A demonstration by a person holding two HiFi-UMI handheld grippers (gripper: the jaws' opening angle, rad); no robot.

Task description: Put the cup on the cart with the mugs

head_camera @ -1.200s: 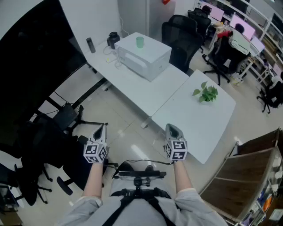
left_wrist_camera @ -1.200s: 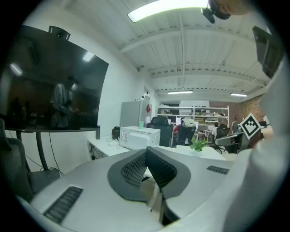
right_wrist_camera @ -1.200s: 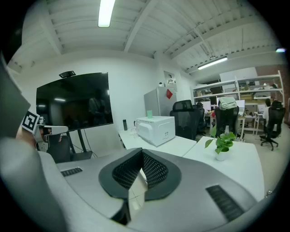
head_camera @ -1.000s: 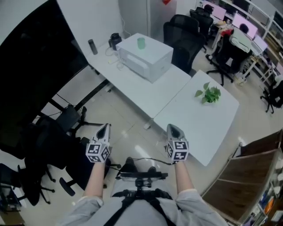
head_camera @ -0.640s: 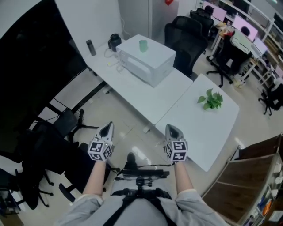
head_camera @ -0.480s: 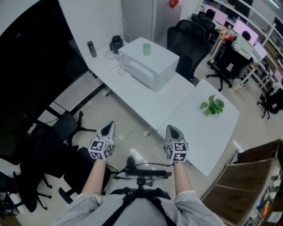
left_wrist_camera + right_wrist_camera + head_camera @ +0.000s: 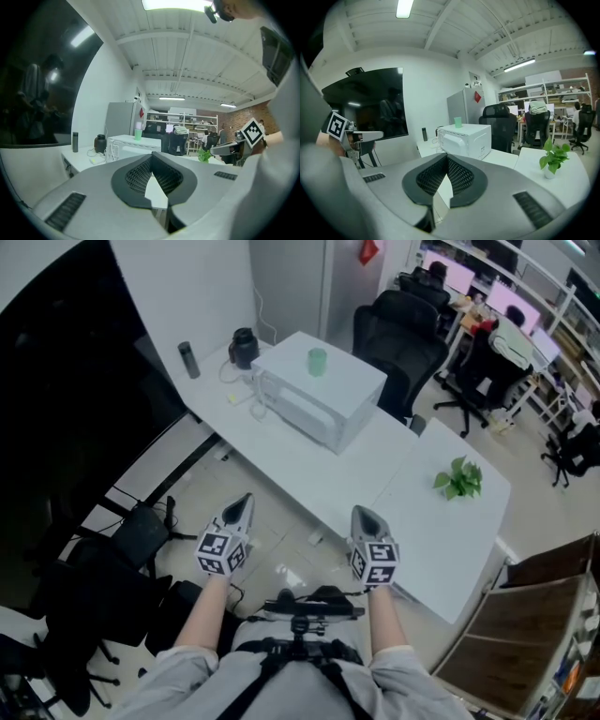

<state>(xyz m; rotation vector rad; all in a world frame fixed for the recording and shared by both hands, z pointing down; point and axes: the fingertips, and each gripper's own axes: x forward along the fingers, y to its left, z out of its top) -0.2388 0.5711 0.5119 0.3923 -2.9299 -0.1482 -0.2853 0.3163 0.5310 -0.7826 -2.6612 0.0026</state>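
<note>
A smooth, tapered green cup (image 7: 318, 361) tops a boxy white microwave (image 7: 323, 404). It stands far off at twelve o'clock. The left gripper (image 7: 242, 502) and right gripper (image 7: 365, 513) are both closed and empty.

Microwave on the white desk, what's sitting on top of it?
A green cup stands upright on the microwave, nothing else there. Its door is shut, so the inside is hidden.

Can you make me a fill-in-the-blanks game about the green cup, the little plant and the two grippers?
1. The green cup stands on top of the white ____.
2. The leafy plant stands on a white ____.
3. The left gripper and the right gripper are both shut, and they hold ____.

Missing words: microwave; table; nothing.
</note>
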